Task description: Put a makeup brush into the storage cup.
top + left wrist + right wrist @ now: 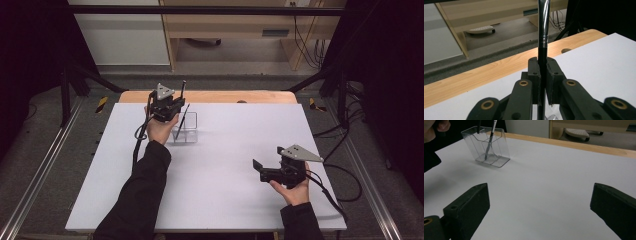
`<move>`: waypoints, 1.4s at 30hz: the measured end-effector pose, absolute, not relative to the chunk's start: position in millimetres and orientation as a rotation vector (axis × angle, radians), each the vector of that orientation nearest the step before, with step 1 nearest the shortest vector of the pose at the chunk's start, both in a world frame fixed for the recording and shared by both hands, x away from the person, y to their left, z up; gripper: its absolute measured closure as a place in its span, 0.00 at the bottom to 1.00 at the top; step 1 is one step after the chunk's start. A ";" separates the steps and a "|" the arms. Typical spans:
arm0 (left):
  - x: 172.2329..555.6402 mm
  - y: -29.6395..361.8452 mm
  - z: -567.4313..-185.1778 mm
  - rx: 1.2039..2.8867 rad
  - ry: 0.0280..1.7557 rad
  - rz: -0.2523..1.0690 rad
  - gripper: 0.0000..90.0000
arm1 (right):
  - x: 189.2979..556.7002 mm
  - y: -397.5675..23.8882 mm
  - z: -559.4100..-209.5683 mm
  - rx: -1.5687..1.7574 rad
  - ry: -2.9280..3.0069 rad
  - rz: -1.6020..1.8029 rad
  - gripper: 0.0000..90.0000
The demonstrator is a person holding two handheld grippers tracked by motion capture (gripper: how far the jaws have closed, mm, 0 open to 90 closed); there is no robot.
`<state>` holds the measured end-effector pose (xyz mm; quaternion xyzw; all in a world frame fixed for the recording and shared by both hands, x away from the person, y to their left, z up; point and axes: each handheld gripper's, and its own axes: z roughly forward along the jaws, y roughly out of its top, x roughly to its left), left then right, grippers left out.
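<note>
1. I am seeing the black pen (543, 53), a slim stick with a shiny metal band, standing nearly upright between the left gripper's (543, 75) pads, its upper part rising well above them and out of the top of the left gripper view.
2. That left claw is clamping narrowly on the pen; both pads are pressing its barrel from either side.
3. In the high view the pen (183, 89) is poking up just beside the left gripper (170, 106), and its lower end is dipping into the clear holder (186, 129).
4. The clear holder (489, 147) is sitting on the white board (225, 165) near its far edge, towards the far left corner, touching the board with its flat base.
5. A second dark pen (489, 141) is leaning tilted inside the holder, in a compartment I am unable to tell apart through the clear walls.
6. The left hand (161, 128) is hovering right at the holder's left side, the forearm reaching in from the near edge.
7. The right gripper (257, 167) is waiting near the right edge of the board, closer to the near right corner, well apart from the holder.
8. Its jaws are standing wide, with bare board between them.
9. The wooden table (225, 96) is showing as a strip beyond the board's far edge.
</note>
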<state>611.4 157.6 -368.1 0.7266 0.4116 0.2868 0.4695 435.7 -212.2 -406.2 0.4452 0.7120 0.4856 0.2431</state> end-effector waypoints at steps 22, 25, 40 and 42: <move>605.4 165.3 -389.5 1.788 1.026 0.691 0.92 | 436.4 -209.6 -408.3 1.216 1.955 1.327 0.04; 602.9 164.8 -392.0 1.795 1.015 0.695 0.92 | 436.4 -209.5 -408.3 1.216 1.954 1.328 0.04; 595.2 168.5 -408.0 1.805 1.026 0.689 0.92 | 436.2 -208.6 -408.1 1.217 1.951 1.339 0.04; 594.6 168.5 -409.1 1.816 1.023 0.690 0.92 | 436.2 -208.3 -408.1 1.217 1.950 1.340 0.04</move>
